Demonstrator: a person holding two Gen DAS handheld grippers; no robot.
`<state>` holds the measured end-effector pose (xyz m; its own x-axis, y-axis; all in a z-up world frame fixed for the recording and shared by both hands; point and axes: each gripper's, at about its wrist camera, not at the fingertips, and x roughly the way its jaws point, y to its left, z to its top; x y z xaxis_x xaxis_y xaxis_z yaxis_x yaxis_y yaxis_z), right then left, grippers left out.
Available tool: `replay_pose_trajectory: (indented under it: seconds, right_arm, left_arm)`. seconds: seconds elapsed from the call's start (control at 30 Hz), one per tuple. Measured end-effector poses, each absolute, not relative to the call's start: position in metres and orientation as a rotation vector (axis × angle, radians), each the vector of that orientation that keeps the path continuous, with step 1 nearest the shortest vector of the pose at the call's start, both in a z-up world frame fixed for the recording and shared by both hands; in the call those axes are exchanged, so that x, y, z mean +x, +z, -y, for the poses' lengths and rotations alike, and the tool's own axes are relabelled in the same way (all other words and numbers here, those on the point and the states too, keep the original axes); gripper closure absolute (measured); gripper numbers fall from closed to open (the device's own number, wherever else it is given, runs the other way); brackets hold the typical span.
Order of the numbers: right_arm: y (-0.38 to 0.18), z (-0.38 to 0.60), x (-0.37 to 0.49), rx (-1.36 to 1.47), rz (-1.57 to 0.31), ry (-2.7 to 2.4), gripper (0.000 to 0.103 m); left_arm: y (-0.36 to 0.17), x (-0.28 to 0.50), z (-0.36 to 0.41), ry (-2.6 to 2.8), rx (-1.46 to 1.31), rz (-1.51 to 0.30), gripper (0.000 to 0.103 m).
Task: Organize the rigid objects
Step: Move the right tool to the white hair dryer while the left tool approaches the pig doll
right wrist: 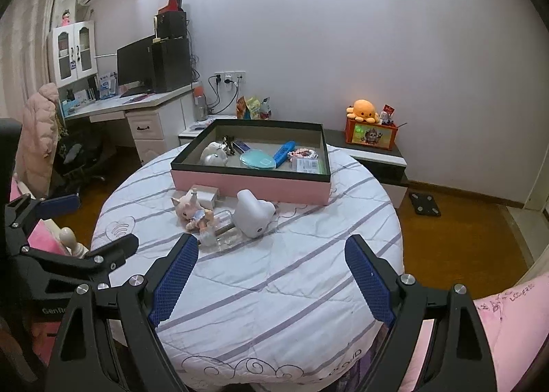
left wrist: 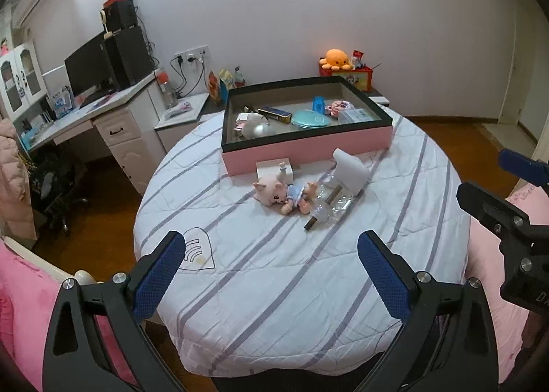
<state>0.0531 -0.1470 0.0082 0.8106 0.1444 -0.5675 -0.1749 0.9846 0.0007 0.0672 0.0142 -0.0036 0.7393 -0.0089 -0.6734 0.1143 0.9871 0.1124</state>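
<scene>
While held above the near edge of the striped bedspread [left wrist: 274, 289], left tongs [left wrist: 271, 275] spread wide, nothing between the blue pads [left wrist: 158, 275]. Right tongs [right wrist: 271, 278] likewise parted and empty, pads over bare quilt. Each pair visible at the border of the other view: right tongs at the right margin of the left view, left tongs at the left margin of the right view.

Farther up the bed, a cluster of loose things lying close together. Pink-haired doll [left wrist: 278, 191] in a blue outfit on its side. Just beside it, a clear plastic piece [left wrist: 333, 203] with a dark stick [left wrist: 322, 210] lying across it, touching the doll's legs. White rounded object [right wrist: 254, 213] against the far end of the clear piece, tilted. Small white box [left wrist: 272, 169] behind the doll, right up against the tray wall.

Beyond the cluster, a shallow pink tray [left wrist: 308, 148] with a dark rim, resting on the bedspread. Inside it: teal oval lid [left wrist: 310, 119], blue case [left wrist: 318, 104], dark narrow box [left wrist: 274, 114], white rounded item [left wrist: 255, 126], pink-and-white ring-shaped thing [left wrist: 338, 107], flat clear packet [left wrist: 357, 114]. Smaller bits near the far left corner too tiny to tell.

Off the bed, a desk [left wrist: 103, 107] with monitor [left wrist: 87, 67] at left, an orange plush octopus [left wrist: 335, 59] on a box [right wrist: 372, 134] by the wall.
</scene>
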Motion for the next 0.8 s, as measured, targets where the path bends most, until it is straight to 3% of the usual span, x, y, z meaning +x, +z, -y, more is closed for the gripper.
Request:
replay_pose_trajectory:
  seconds: [0.8]
  right_arm:
    - [-0.009,0.147,0.08,-0.011,-0.701,0.161,0.014]
  left_arm:
    - [-0.022,0.102,-0.03,-0.036,0.107,-0.828,0.001]
